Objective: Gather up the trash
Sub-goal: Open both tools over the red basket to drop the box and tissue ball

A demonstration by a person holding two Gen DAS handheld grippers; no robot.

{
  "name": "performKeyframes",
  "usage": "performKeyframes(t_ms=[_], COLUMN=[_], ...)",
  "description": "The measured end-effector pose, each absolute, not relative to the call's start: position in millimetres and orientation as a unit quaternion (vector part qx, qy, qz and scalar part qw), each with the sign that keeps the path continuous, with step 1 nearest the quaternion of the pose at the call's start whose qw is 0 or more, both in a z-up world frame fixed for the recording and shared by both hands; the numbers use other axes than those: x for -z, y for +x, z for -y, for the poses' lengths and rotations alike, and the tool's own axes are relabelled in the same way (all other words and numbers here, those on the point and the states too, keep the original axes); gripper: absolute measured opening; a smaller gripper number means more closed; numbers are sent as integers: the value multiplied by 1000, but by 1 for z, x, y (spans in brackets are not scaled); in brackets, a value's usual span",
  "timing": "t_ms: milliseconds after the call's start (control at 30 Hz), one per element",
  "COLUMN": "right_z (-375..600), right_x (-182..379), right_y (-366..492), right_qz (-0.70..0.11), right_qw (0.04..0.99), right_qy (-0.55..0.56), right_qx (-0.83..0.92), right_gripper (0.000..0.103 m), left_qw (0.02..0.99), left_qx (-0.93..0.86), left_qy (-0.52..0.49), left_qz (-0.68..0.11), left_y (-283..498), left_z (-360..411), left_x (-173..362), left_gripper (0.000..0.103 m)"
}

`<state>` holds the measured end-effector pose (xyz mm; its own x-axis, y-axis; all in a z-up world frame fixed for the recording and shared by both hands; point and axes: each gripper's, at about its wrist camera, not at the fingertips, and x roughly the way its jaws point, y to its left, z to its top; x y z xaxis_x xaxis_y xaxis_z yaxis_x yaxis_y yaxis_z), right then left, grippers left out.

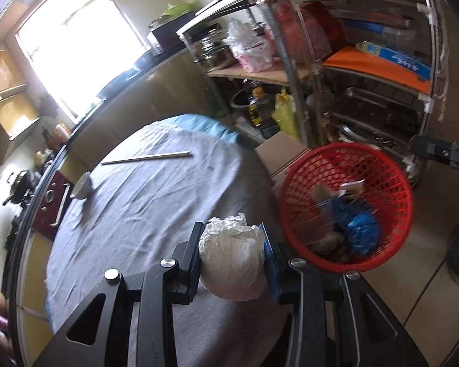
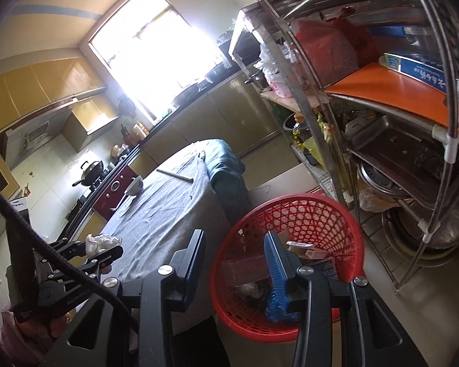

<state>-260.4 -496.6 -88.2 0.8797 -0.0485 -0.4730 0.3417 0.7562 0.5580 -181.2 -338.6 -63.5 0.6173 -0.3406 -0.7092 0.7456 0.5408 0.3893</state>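
My round table with the grey cloth [image 1: 156, 202] looks nearly clean to me. On it I see only a small grey bowl [image 1: 82, 186] and a long thin pale stick [image 1: 146, 157], well apart from each other, and I think those may not be trash. The round red plastic basket with holes [image 1: 345, 205] stands on the floor just beside the table. It already has trash in it: a crumpled blue bag [image 1: 362, 234], some card pieces and a brownish lump. So I think most of the job is done, and one drop is left.

My left gripper [image 1: 232, 244] is squeezed onto a white crumpled paper ball [image 1: 232, 252]. It hangs over the table edge, near the basket but not over it yet.

My right gripper [image 2: 234, 257] is wide and holds nothing. It hangs over the near rim of the basket
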Motion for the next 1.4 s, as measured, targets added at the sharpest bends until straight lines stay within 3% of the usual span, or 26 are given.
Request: performKeyframes(t_ms=[433,633,767,1100,1400], right_z=[525,530,533,533,478], right_x=[89,92,93,89,74], right_y=[-289,-295,-300,-297,-233], right_qz=[-198,-195,-195,-196,-238], right_qw=[903,900,899,900,915], right_qy=[355,361,362,364,320], right_qx=[139,144,148,142,67], right_gripper=[44,44,44,44,44], left_qw=[769,753,758,820,869], left_qx=[469,498,491,357,217], left_qy=[271,267,273,281,235], left_qz=[-339,-338,-331,-348,-376], left_y=[-175,-180,-180,-125,-65], left_z=[402,428,430,344,235], left_x=[48,47,48,62,70], left_gripper=[38,66,66,66,67])
